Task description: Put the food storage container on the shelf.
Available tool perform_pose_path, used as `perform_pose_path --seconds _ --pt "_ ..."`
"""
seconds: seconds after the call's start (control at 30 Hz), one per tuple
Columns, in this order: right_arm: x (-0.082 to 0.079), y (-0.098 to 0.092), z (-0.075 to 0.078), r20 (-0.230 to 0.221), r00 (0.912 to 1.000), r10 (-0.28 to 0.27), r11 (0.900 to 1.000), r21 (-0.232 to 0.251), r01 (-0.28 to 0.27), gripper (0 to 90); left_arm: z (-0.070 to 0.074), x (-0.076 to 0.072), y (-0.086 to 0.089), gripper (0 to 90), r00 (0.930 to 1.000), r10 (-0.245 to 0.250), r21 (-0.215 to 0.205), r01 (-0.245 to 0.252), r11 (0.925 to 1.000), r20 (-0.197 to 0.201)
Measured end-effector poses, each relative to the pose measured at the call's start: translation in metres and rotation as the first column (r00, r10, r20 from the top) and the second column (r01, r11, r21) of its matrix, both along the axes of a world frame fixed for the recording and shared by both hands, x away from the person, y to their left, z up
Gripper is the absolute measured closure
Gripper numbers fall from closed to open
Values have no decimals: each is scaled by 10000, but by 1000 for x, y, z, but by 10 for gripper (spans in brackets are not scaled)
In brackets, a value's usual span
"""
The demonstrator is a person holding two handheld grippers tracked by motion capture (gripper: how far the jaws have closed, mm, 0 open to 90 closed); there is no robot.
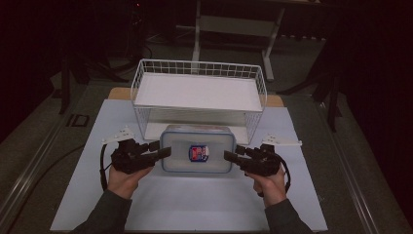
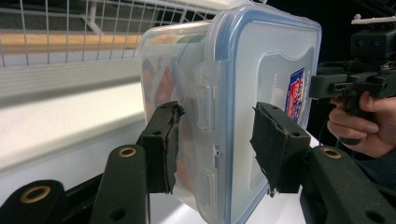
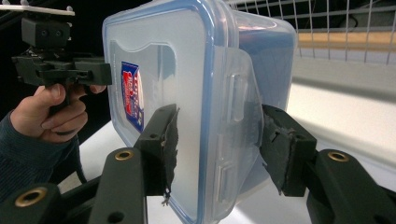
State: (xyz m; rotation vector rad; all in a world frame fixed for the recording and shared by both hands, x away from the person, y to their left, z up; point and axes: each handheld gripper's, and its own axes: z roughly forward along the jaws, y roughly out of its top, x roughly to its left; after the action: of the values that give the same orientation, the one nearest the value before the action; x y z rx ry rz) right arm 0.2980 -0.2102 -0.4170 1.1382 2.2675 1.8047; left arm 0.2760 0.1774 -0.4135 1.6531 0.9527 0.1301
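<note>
A clear plastic box (image 1: 197, 146) with a blue-rimmed lid and a red-and-blue sticker (image 1: 198, 153) hangs level just in front of the wire basket. My left gripper (image 1: 165, 152) is shut on its left end and my right gripper (image 1: 229, 156) on its right end. In the left gripper view the pads (image 2: 163, 144) press on the box (image 2: 252, 60) across its latch, one on the lid and one on the base. In the right gripper view the fingers (image 3: 161, 144) clamp the box (image 3: 177, 56) the same way. Something orange and green shows blurred through the wall.
A white wire basket (image 1: 199, 63) with a white floor stands on legs just behind the box. A white mat (image 1: 195, 204) covers the table toward the person. The floor and a table frame beyond are dark.
</note>
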Motion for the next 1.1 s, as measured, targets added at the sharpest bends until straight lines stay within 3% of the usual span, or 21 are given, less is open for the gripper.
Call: perform_pose_path --seconds 0.33,1.1 --pt "11 2 20 355 9994 -50 10000 -21 51 485 15 11 2 519 9998 51 -208 -47 9998 189" --pt "21 3 56 720 9973 -109 9998 200 94 489 56 25 4 519 9983 84 -316 -66 9995 569"
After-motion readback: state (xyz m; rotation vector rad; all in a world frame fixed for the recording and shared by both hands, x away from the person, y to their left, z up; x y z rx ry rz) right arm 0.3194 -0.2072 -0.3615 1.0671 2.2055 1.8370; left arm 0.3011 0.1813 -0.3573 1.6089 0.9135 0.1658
